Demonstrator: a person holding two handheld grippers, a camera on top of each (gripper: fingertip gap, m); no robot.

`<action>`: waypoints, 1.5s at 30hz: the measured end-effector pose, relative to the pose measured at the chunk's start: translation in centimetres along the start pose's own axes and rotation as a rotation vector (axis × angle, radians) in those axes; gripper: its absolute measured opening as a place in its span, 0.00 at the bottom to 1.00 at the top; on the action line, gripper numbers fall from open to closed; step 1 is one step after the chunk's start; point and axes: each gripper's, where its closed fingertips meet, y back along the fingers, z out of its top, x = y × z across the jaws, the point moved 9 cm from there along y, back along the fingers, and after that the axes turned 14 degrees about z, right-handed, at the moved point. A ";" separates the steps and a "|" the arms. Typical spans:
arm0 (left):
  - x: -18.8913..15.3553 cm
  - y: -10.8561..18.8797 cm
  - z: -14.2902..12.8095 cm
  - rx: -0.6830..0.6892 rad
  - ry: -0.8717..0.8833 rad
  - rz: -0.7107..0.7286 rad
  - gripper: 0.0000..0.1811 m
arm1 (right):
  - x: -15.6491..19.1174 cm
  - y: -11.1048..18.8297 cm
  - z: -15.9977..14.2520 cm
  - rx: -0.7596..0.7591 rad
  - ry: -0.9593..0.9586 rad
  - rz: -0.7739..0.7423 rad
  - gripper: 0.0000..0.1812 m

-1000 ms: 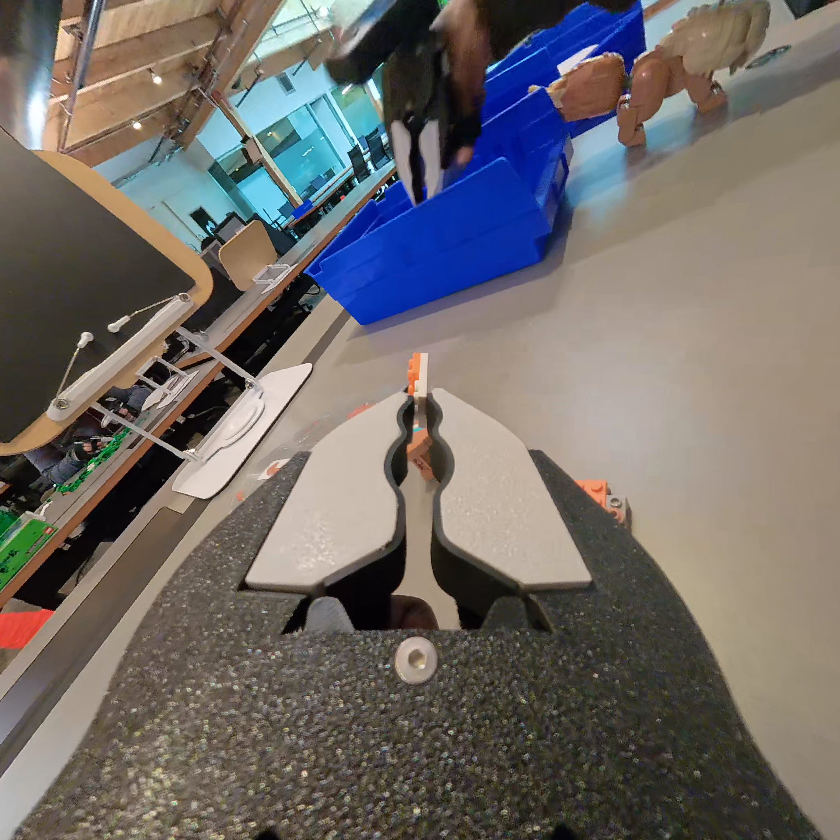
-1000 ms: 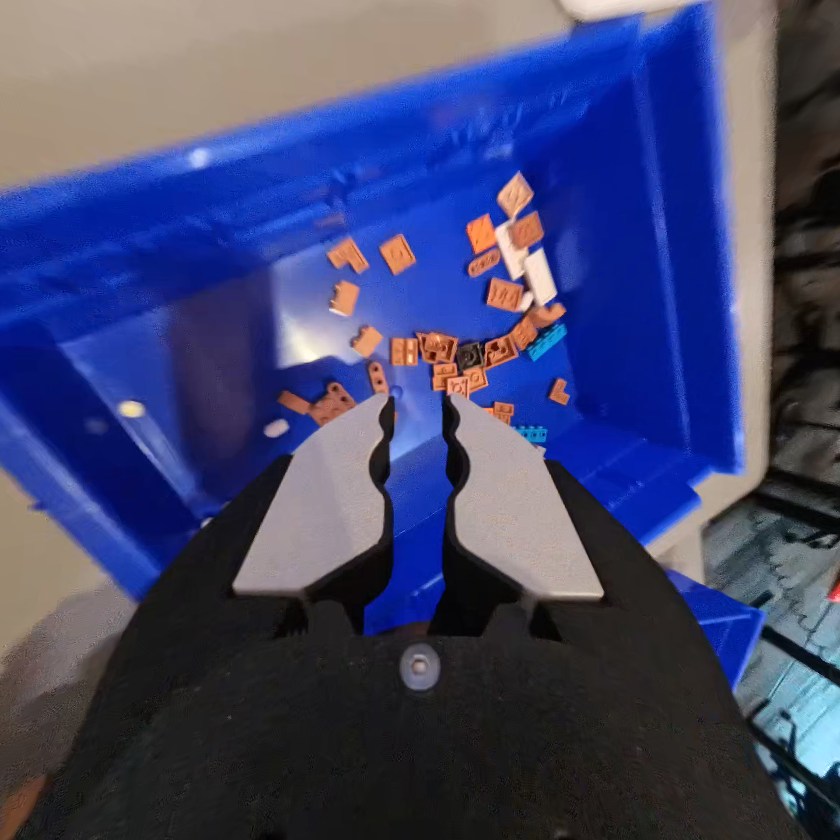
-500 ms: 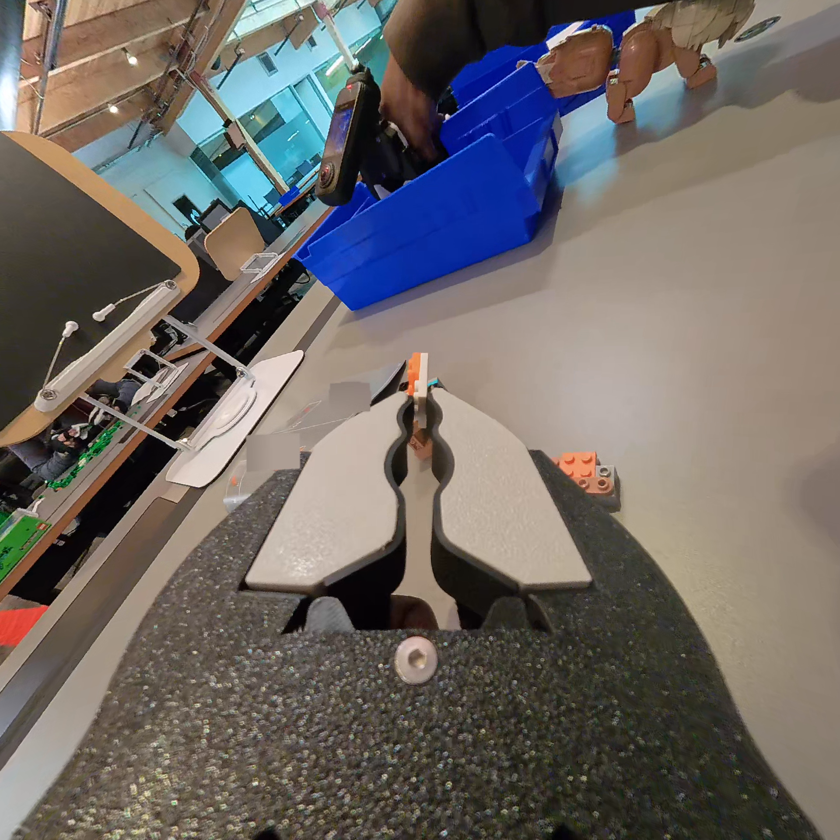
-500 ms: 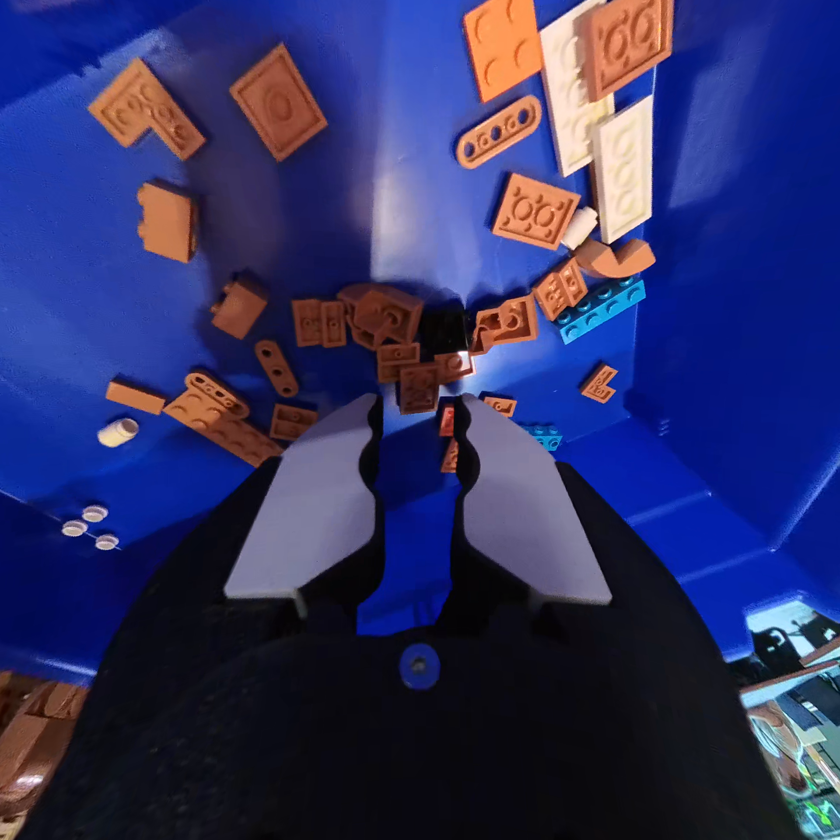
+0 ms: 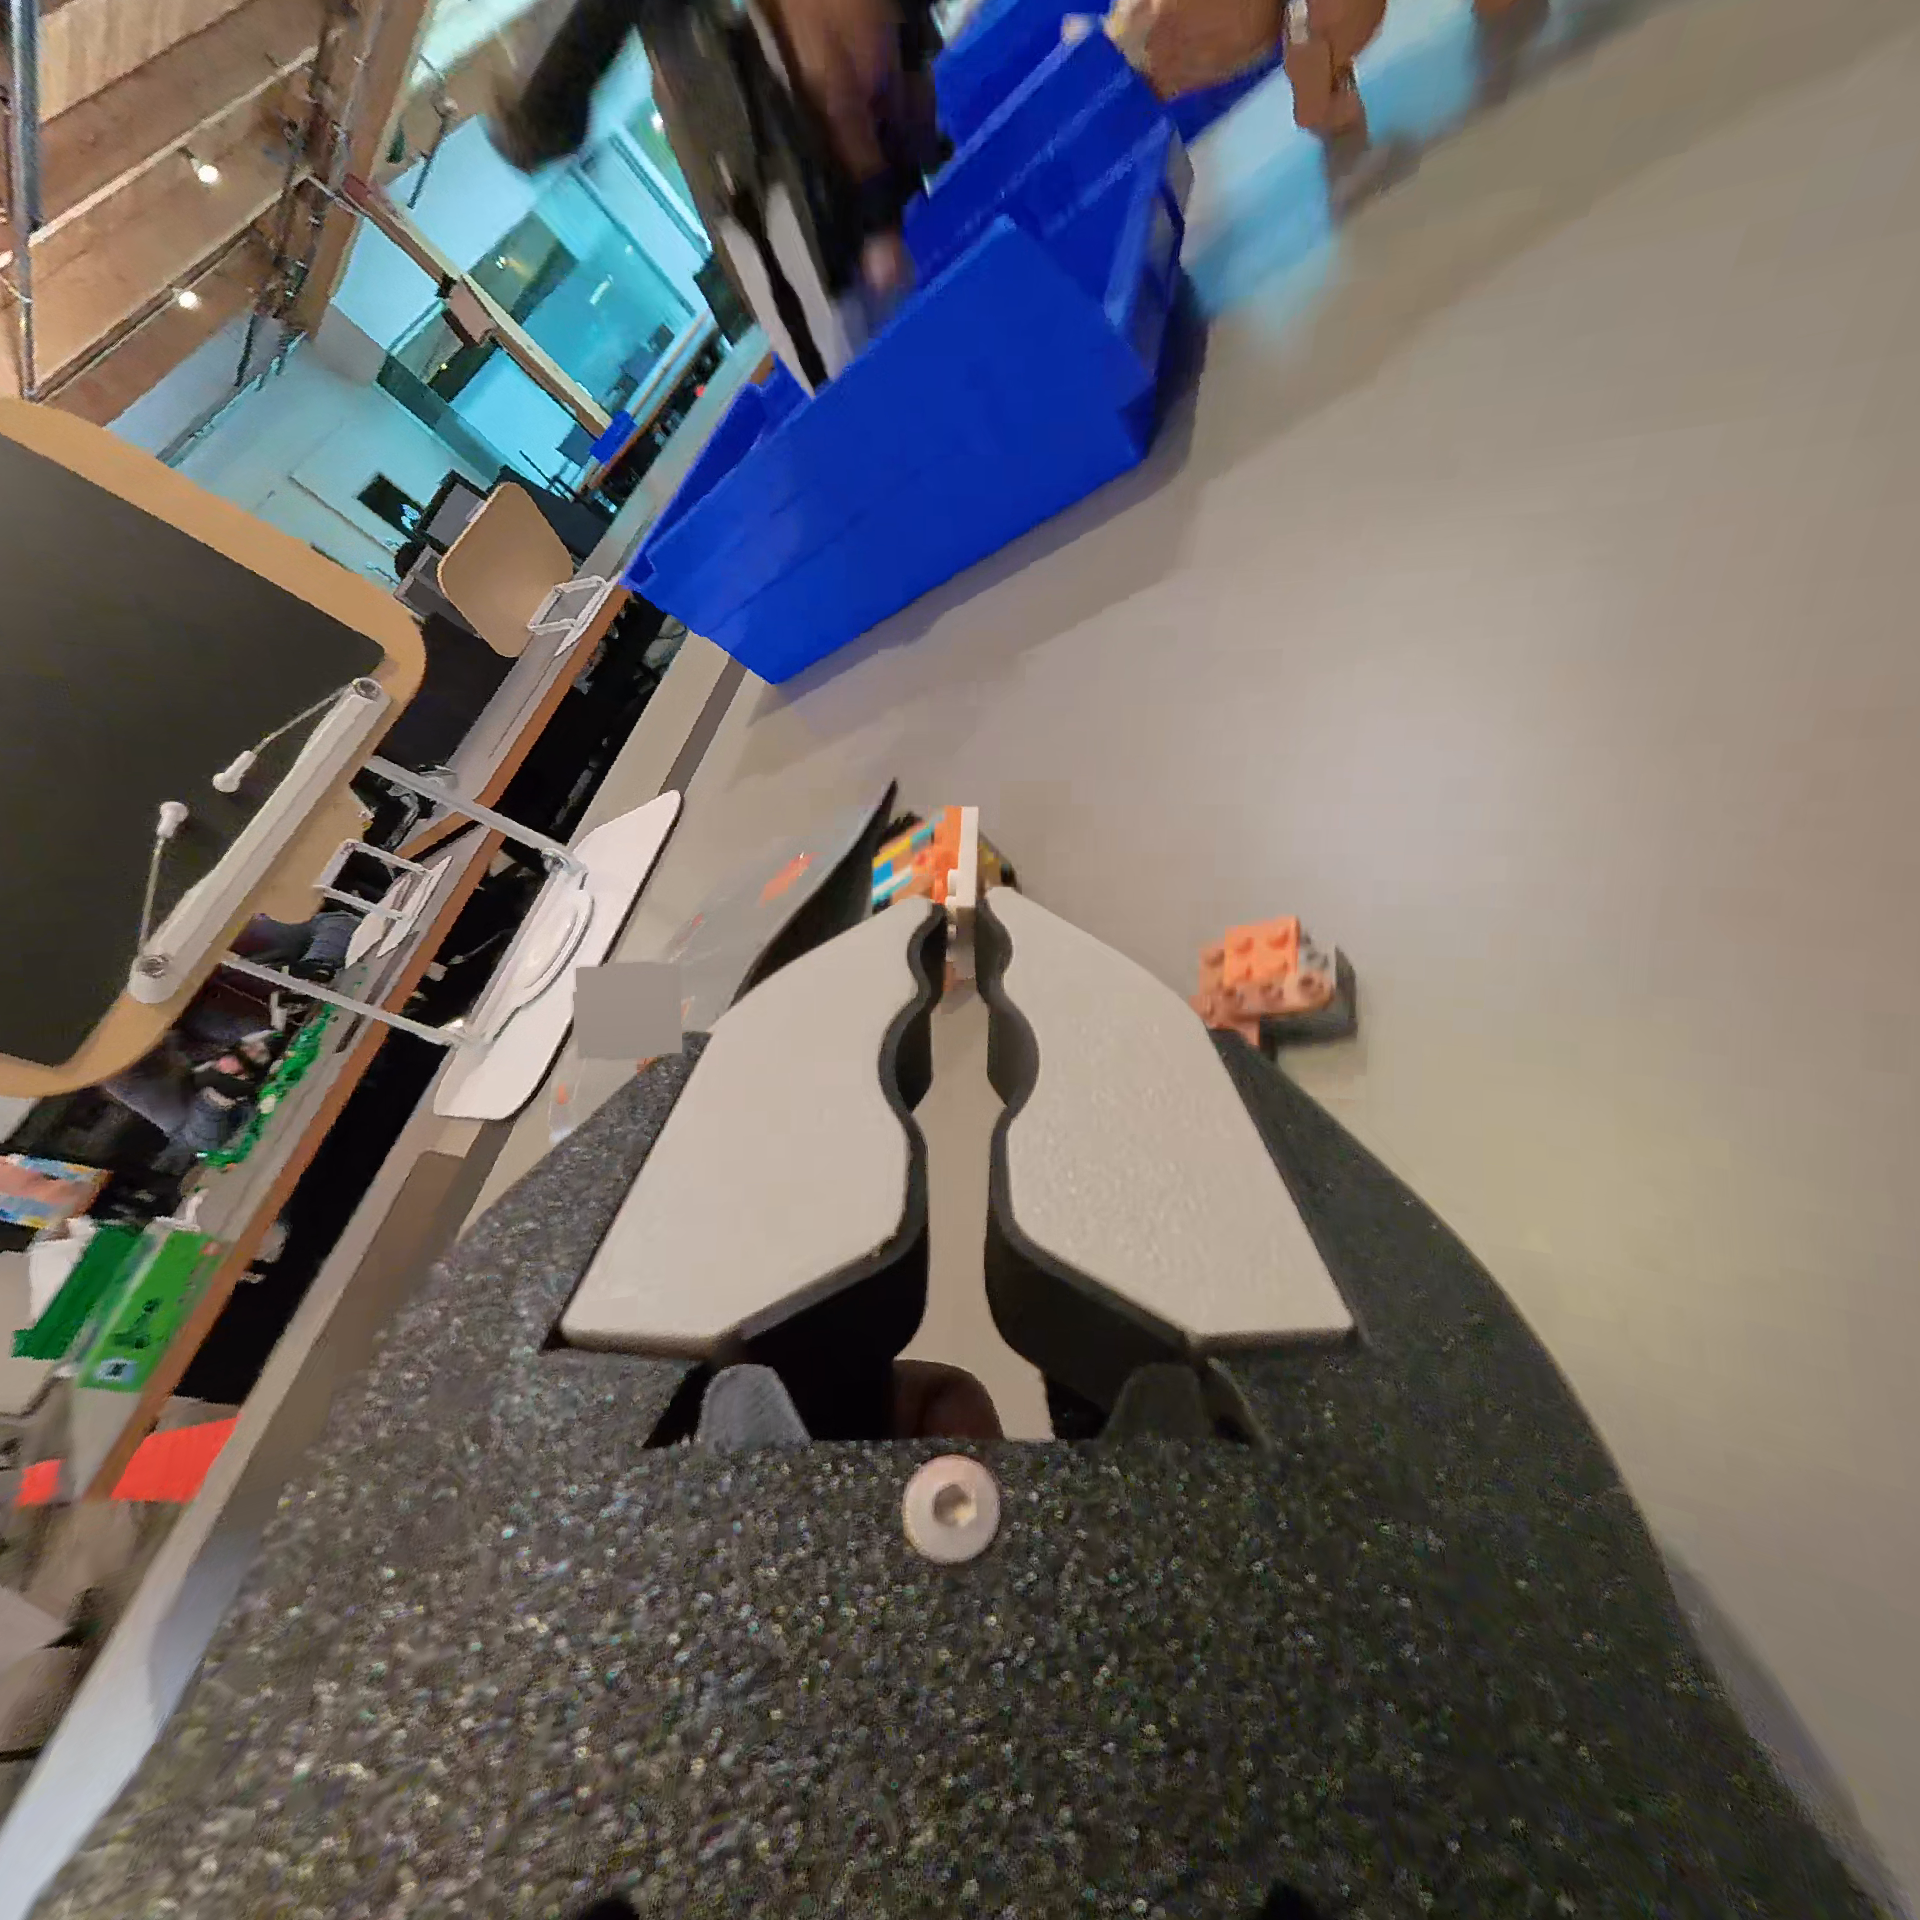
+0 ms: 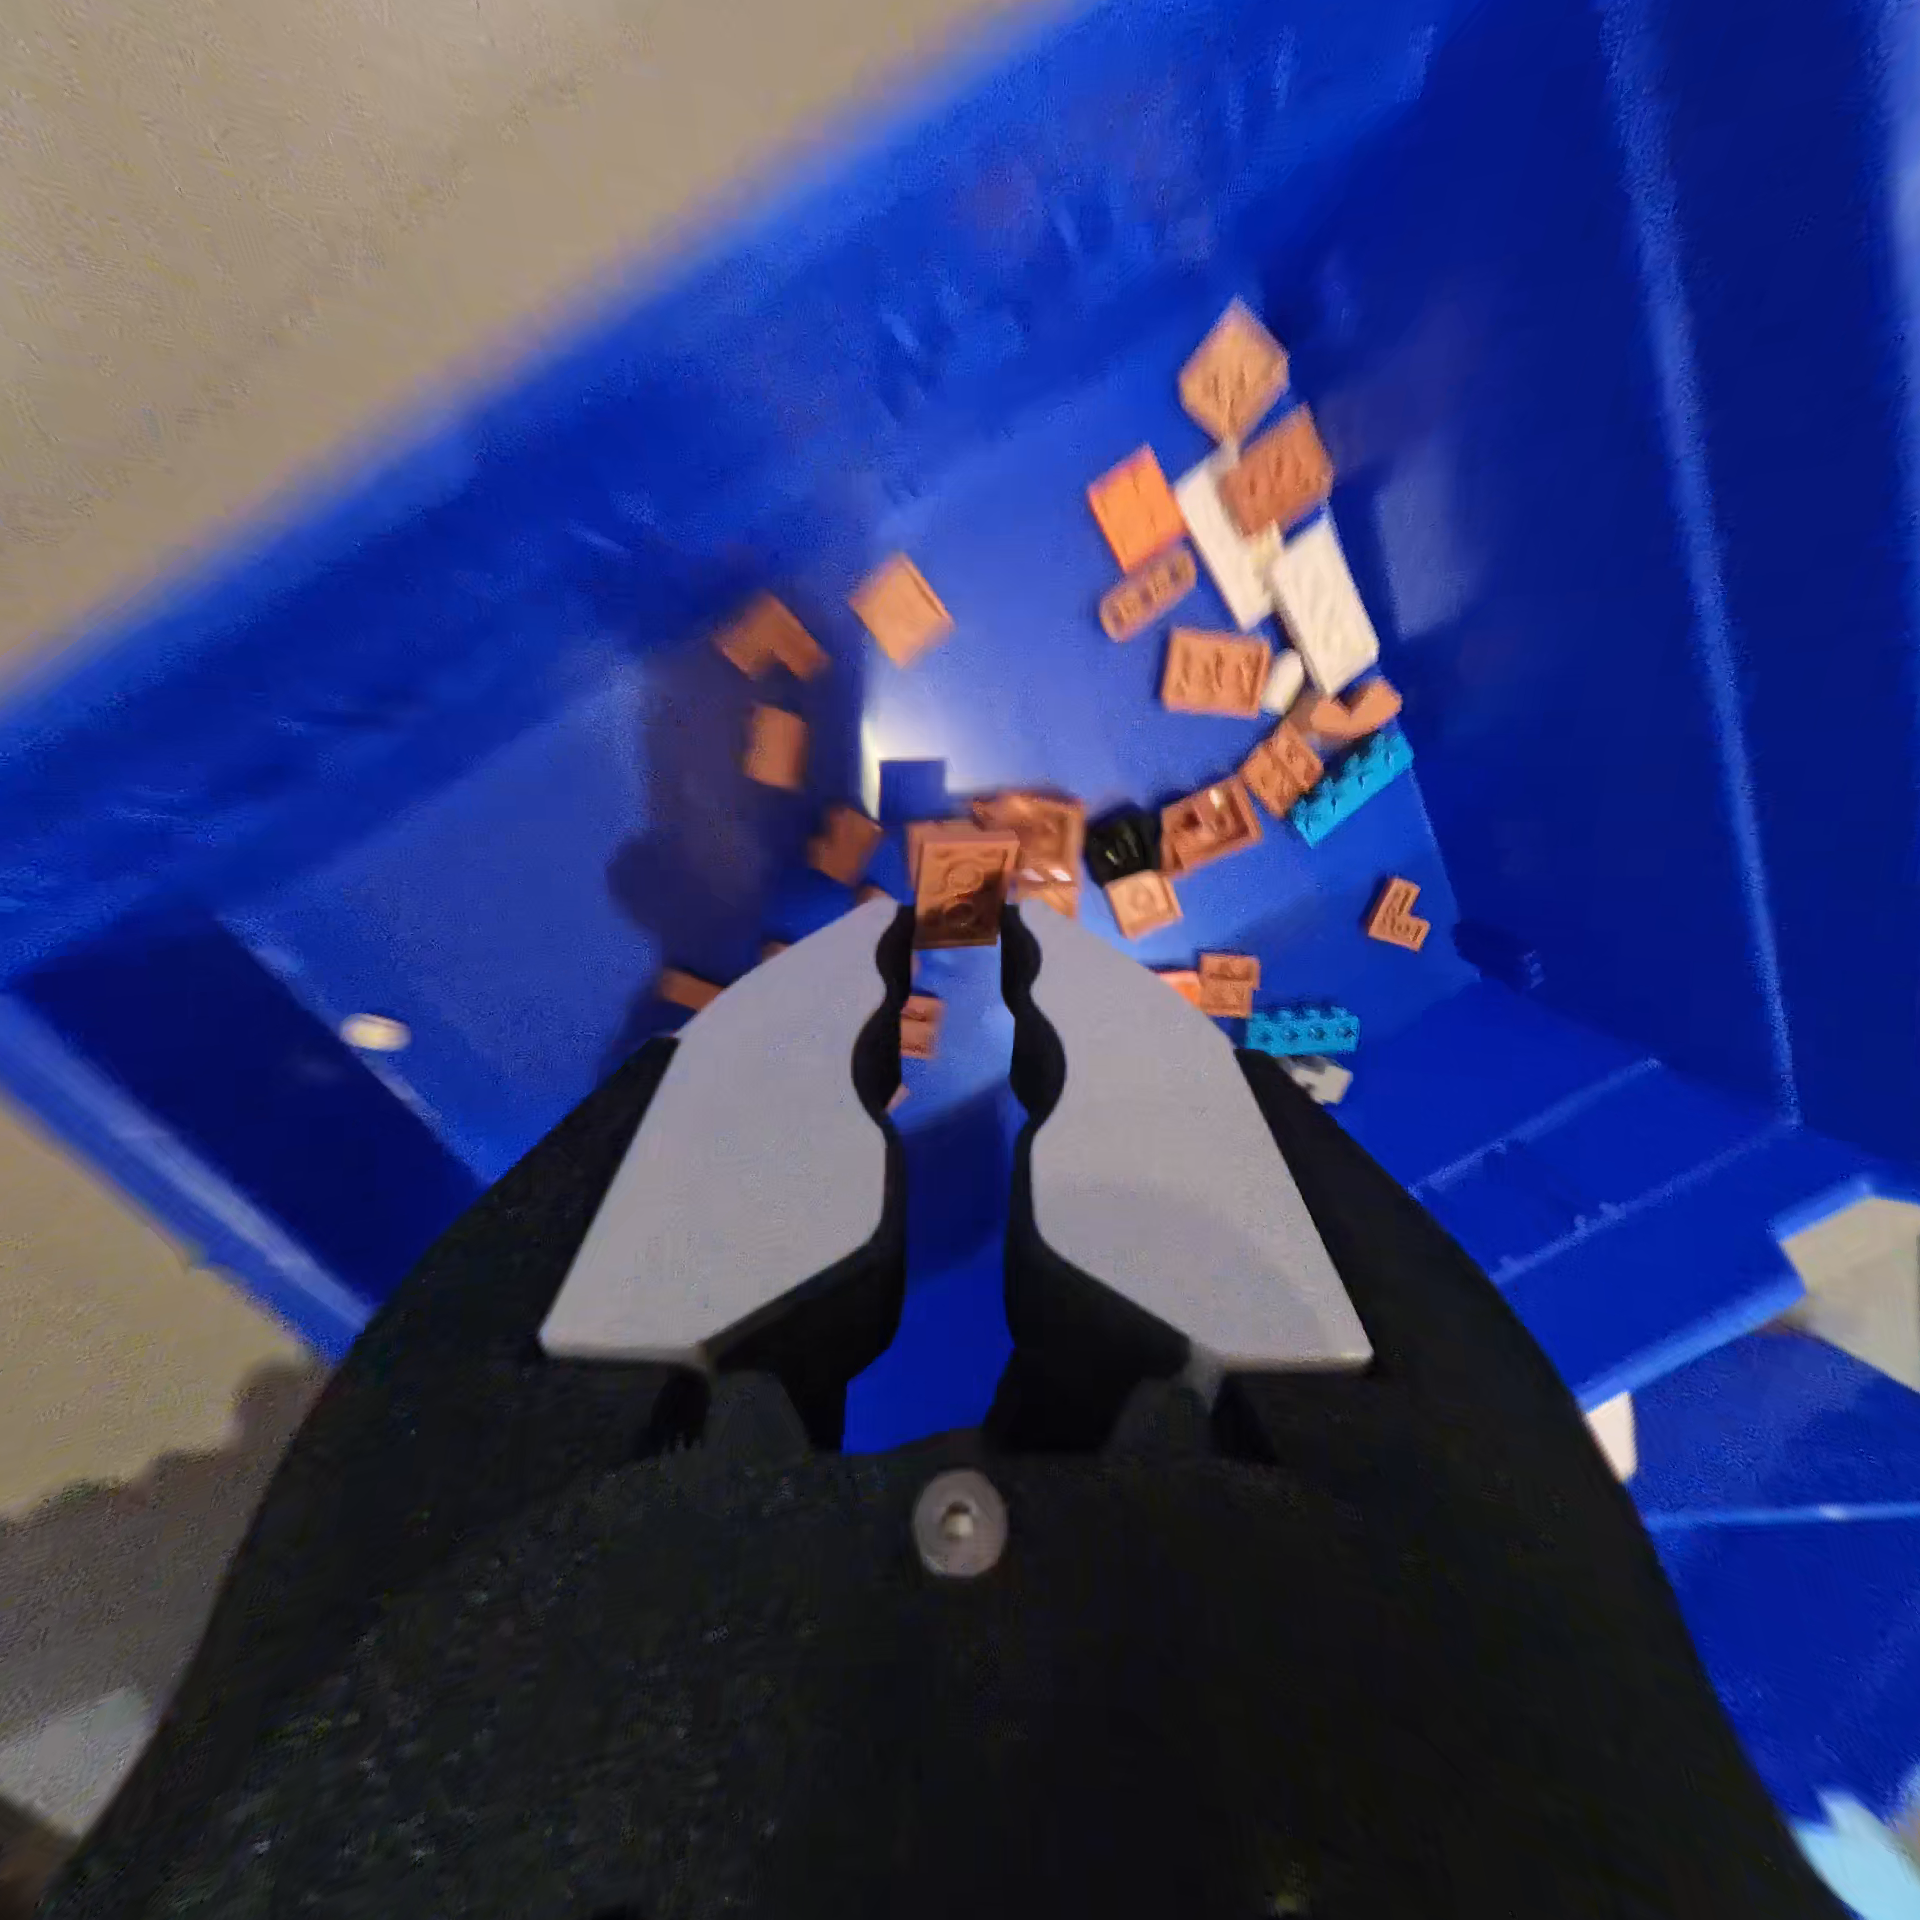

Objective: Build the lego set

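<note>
1. While the right gripper (image 6: 958, 914) hangs over the blue bin (image 6: 1714, 582), its jaws are closed down to a narrow gap and clamp a small brown 2-stud plate (image 6: 961, 888) at the very tips; the plate faces the camera, studs visible, lifted clear of the pile.
2. Below it on the bin floor: loose brown plates (image 6: 1214, 673), an orange square plate (image 6: 1138, 506), two white plates (image 6: 1322, 606), a black piece (image 6: 1120, 842), an L-shaped brown plate (image 6: 1397, 914) and light-blue bricks (image 6: 1351, 784). View is motion-blurred, so finer part types are unclear.
3. Left gripper (image 5: 962, 914): jaws nearly together, pinching a thin white-and-orange plate stack (image 5: 961, 857) edge-on at the tips. Stack sticks up past the fingertips, upright.
4. Left gripper sits low above the grey table (image 5: 1507, 675). Just beside its right finger, on the table, lies a small orange-and-grey brick assembly (image 5: 1273, 977), not touched by the gripper.
5. Ahead of the left tips, partly hidden: a dark flat sheet (image 5: 831, 894) with a few coloured pieces near it; cannot tell what they are.
6. Farther off in the left wrist view: row of blue bins (image 5: 935, 468) on the table, with the right gripper and the person's hand (image 5: 821, 218) blurred above them.
</note>
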 end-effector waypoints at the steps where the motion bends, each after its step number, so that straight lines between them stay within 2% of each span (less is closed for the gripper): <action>1: -0.1 0.2 -0.3 0.017 -0.032 -0.005 0.03 | 1.9 1.1 0.5 -0.092 0.019 0.002 0.09; 5: -0.1 1.3 -1.4 0.060 -0.095 -0.019 0.03 | 10.9 4.0 2.1 -0.440 0.129 0.049 0.09; 8: -0.2 2.0 -1.5 0.075 -0.131 -0.018 0.03 | 16.7 4.4 3.3 -0.700 0.171 0.101 0.09; 11: -1.2 2.9 -1.5 0.148 -0.216 -0.034 0.03 | 21.5 2.5 4.8 -0.878 0.206 0.170 0.09; 15: -3.4 4.0 -2.1 0.306 -0.276 -0.088 0.03 | 26.4 -2.3 7.3 -0.951 0.258 0.289 0.09; 19: -4.2 4.7 -1.6 0.424 -0.217 -0.088 0.03 | 28.9 -5.8 9.7 -0.988 0.250 0.418 0.09; 25: -5.3 5.2 -0.6 0.447 -0.220 -0.091 0.04 | 30.1 -8.1 11.7 -1.027 0.221 0.505 0.09; 32: -4.8 6.1 0.5 0.373 -0.075 -0.115 0.20 | 30.7 -8.7 11.9 -1.084 0.207 0.545 0.09; 36: -3.2 6.8 1.6 0.261 0.114 -0.064 0.22 | 31.0 -8.7 12.0 -1.170 0.187 0.577 0.09; 38: -2.0 6.8 2.4 0.170 0.324 -0.016 0.22 | 31.5 -8.9 12.2 -1.234 0.184 0.597 0.09; 40: -1.1 6.5 2.8 0.081 0.608 -0.004 0.20 | 32.1 -9.3 12.4 -1.300 0.224 0.580 0.09; 42: -0.6 6.1 2.7 0.000 0.866 -0.057 0.20 | 32.6 -9.5 12.5 -1.344 0.266 0.542 0.09; 45: -0.4 5.5 2.3 -0.110 1.116 -0.131 0.19 | 33.1 -9.0 12.3 -1.434 0.338 0.513 0.09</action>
